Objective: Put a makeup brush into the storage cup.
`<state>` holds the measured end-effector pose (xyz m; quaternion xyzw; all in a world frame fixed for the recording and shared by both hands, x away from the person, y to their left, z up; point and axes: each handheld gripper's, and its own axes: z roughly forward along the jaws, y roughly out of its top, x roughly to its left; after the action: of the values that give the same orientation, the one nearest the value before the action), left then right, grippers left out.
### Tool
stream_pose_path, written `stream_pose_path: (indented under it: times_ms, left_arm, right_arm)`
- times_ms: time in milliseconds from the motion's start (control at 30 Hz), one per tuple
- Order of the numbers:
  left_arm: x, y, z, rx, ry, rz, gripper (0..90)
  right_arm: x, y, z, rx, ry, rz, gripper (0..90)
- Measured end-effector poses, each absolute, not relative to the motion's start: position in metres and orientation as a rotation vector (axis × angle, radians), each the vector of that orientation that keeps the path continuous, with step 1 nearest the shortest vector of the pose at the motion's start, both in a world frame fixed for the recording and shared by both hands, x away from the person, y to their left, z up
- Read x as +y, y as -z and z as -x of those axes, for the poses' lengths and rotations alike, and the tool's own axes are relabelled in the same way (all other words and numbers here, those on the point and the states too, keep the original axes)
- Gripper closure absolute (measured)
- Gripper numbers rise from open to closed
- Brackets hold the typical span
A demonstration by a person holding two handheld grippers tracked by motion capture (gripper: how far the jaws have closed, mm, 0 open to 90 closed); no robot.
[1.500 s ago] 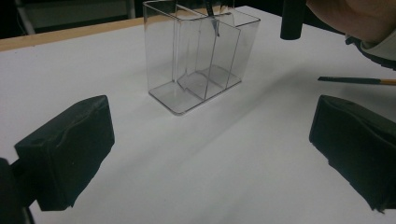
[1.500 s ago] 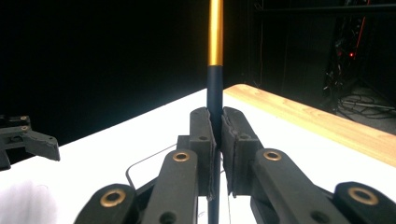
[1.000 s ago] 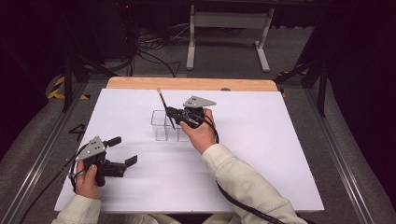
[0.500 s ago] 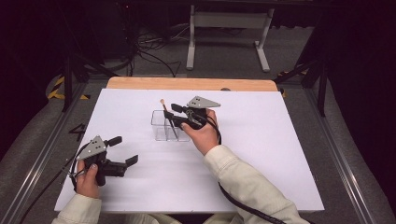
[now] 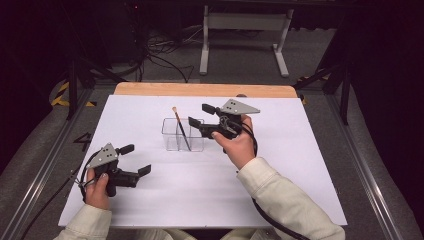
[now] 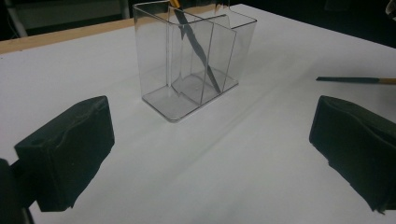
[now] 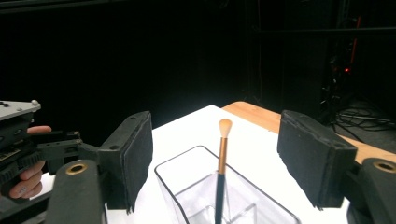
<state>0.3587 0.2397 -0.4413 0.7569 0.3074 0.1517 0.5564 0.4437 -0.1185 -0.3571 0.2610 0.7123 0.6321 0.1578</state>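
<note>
A clear plastic organiser [image 5: 183, 134], box-shaped with thin upright dividers and glossy walls, stands on the matte white worktop [image 5: 150, 190], whose far edge shows a strip of pale wood. A makeup brush [image 5: 180, 127] leans inside it, bristle end up: the lower handle is black, the upper part a coppery metallic orange, and the tip a small rounded tuft of pale peach bristles. In the right gripper view the brush rises from a compartment between the two black jaws, free of both pads. The right tool [image 5: 202, 115] is held above the worktop just right of the organiser, and its jaws have just been opening; they stand apart with nothing pressed between them. Its pads are thick rectangular blocks of black foam-like rubber with slightly rough faces, and a grey three-cornered plate sits on top. The left tool [image 5: 136, 160] is held low near the front left of the worktop, well apart from the organiser, its jaws wide apart and empty. In the left gripper view a second thin stick [image 6: 355, 80], dark with a brownish end, lies flat on the worktop to the right. No writing can be read.
</note>
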Motion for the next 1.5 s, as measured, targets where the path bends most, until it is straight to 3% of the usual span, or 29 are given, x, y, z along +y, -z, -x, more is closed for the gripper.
stream_pose_path:
  times_ms: [833,1500]
  left_arm:
    - [0.233,0.439,-0.361,0.734,-0.349,-1.758,0.7]
    - [0.229,0.436,-0.36,0.719,-0.349,-1.765,1.1]
  right_arm:
    - [-0.211,0.327,-0.404,2.005,-1.736,-0.79,24.1]
    - [-0.246,0.323,-0.384,2.019,-1.687,-0.814,24.1]
